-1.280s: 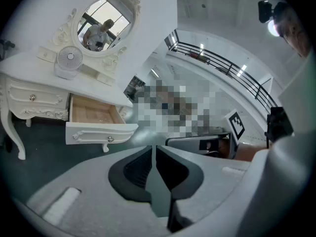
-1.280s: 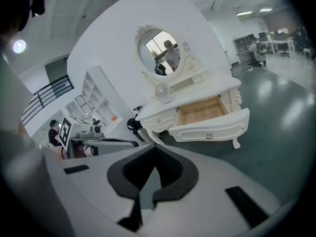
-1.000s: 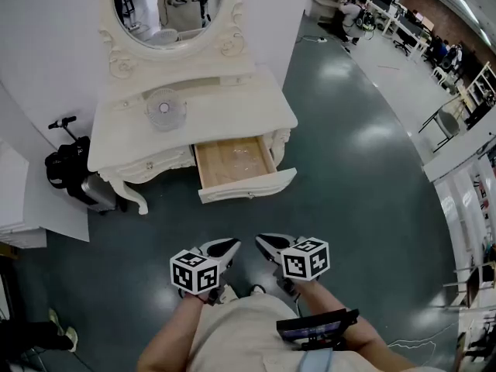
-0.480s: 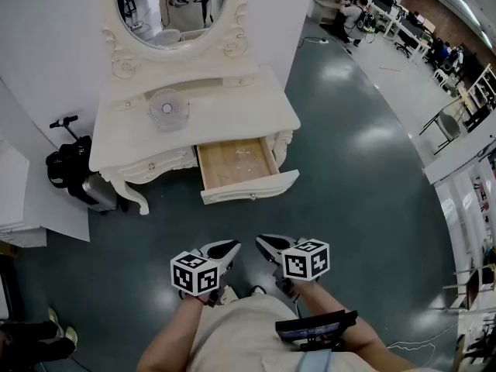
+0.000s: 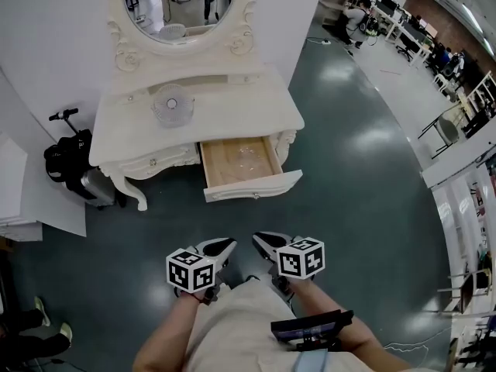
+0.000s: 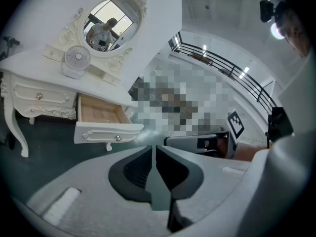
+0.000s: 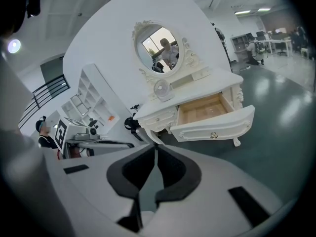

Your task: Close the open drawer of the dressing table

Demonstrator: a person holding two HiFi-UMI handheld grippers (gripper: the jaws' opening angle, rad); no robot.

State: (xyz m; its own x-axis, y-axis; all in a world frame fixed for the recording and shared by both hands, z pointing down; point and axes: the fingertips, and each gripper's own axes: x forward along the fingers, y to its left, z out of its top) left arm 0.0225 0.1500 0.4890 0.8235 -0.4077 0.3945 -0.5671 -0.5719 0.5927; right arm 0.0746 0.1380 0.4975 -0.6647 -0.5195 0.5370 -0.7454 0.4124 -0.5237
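Observation:
A white dressing table (image 5: 225, 107) with an oval mirror stands against the wall. Its right drawer (image 5: 242, 163) is pulled out, showing a wooden bottom; the white drawer front (image 5: 254, 187) carries a small knob. The same open drawer (image 6: 101, 115) shows in the left gripper view and the drawer (image 7: 212, 113) in the right gripper view. My left gripper (image 5: 225, 245) and right gripper (image 5: 260, 239) hover side by side over the floor, well short of the drawer. Both are shut with nothing between the jaws.
A small round fan (image 5: 172, 104) sits on the tabletop. A black scooter and bag (image 5: 68, 165) lean at the table's left. White shelving (image 5: 15, 200) stands at the far left. Teal floor (image 5: 364, 169) stretches right toward desks with people.
The head view has shifted slightly, so the table and drawer sit a little lower and closer. Both grippers stay where they were, side by side.

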